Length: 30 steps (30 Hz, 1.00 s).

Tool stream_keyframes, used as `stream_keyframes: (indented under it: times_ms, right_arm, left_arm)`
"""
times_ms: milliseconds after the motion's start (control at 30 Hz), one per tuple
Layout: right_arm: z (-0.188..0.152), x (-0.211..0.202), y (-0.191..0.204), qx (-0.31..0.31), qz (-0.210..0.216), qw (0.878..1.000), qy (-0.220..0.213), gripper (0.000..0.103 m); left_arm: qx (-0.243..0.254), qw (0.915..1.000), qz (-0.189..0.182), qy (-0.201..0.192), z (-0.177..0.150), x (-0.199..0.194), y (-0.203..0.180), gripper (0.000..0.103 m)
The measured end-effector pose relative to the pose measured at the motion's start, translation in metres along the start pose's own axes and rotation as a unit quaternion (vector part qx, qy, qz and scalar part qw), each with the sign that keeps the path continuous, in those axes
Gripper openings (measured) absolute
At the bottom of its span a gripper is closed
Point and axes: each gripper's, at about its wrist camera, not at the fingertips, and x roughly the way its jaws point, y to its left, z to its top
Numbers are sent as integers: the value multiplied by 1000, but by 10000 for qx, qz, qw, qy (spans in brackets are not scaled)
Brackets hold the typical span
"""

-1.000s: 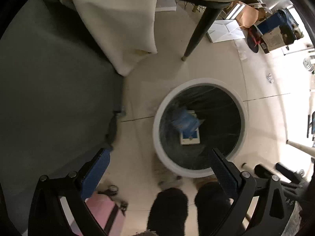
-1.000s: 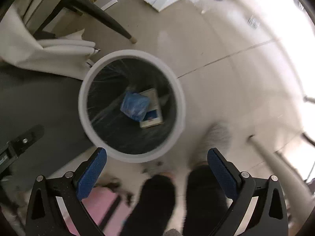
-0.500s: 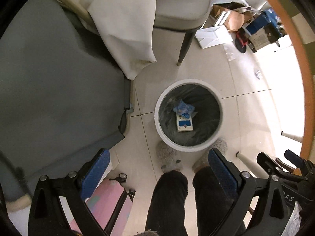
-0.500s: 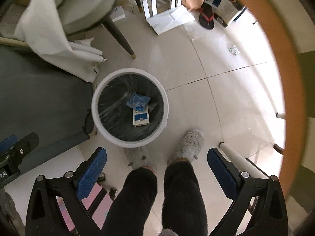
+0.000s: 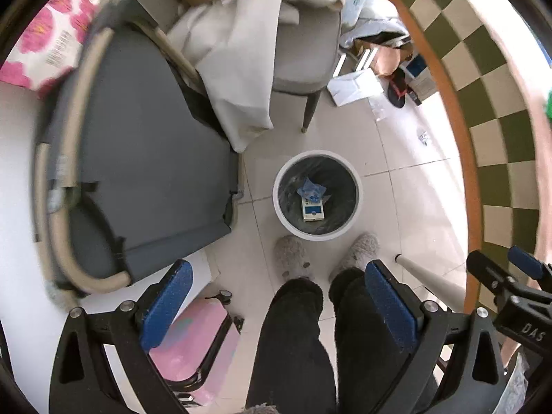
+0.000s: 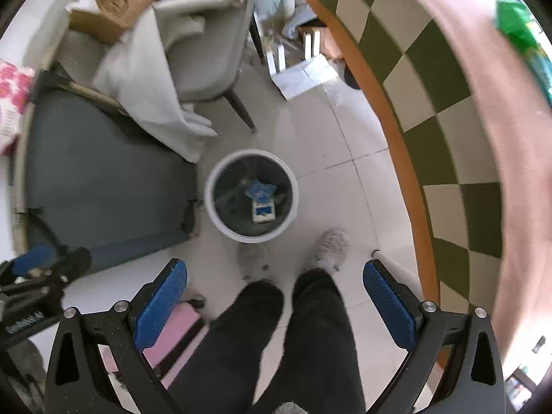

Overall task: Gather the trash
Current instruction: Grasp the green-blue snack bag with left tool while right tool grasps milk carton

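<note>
A white round trash bin (image 5: 282, 176) with a dark liner stands on the tiled floor far below; it also shows in the right wrist view (image 6: 209, 207). Inside lie a crumpled blue wrapper (image 5: 310, 189) (image 6: 259, 189) and a small blue-and-white box (image 5: 312, 209) (image 6: 263, 212). My left gripper (image 5: 279, 305) is open and empty, high above the floor. My right gripper (image 6: 274, 302) is open and empty at about the same height. A green item (image 6: 514, 24) lies on the checkered tabletop at the upper right.
A round table with a green-and-cream checkered cloth (image 5: 496, 114) (image 6: 431, 96) and wooden rim curves along the right. A grey chair with a white cloth (image 5: 303, 55), a grey cot (image 5: 145, 158), a pink case (image 5: 193, 338), floor clutter (image 5: 355, 86) and the person's legs and slippers (image 5: 289, 258) surround the bin.
Both grippers have risen far above the bin, which now looks much smaller. The table edge and checkered cloth have come into view. Both stay open and empty.
</note>
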Motion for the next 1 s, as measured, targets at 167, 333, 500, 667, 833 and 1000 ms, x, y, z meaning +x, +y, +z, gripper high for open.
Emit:
stream_keyframes:
  times_ms: [167, 333, 500, 667, 833, 1000]
  right_arm:
    - [-2, -61, -11, 402, 332, 9981, -332, 103]
    - [11, -119, -75, 1202, 417, 9893, -709, 103]
    - [23, -151, -175, 1828, -121, 9792, -877, 103]
    - [30, -134, -281, 2218, -743, 9710, -495, 103]
    - [42, -87, -341, 2241, -826, 9710, 86, 103]
    - [49, -57, -361, 2138, -447, 9752, 358, 79]
  left_arm:
    - [267, 9987, 138, -421, 5, -58, -19, 102]
    - [790, 9923, 233, -923, 30, -107, -78, 102]
    - [1524, 9792, 284, -1312, 56, -130, -174, 102]
    - [2535, 9567, 492, -1340, 74, -117, -283, 102]
    - [3514, 9206, 894, -1453, 88, -108, -364, 102]
    - [4325, 8817, 1169, -1479, 103, -102, -420, 102]
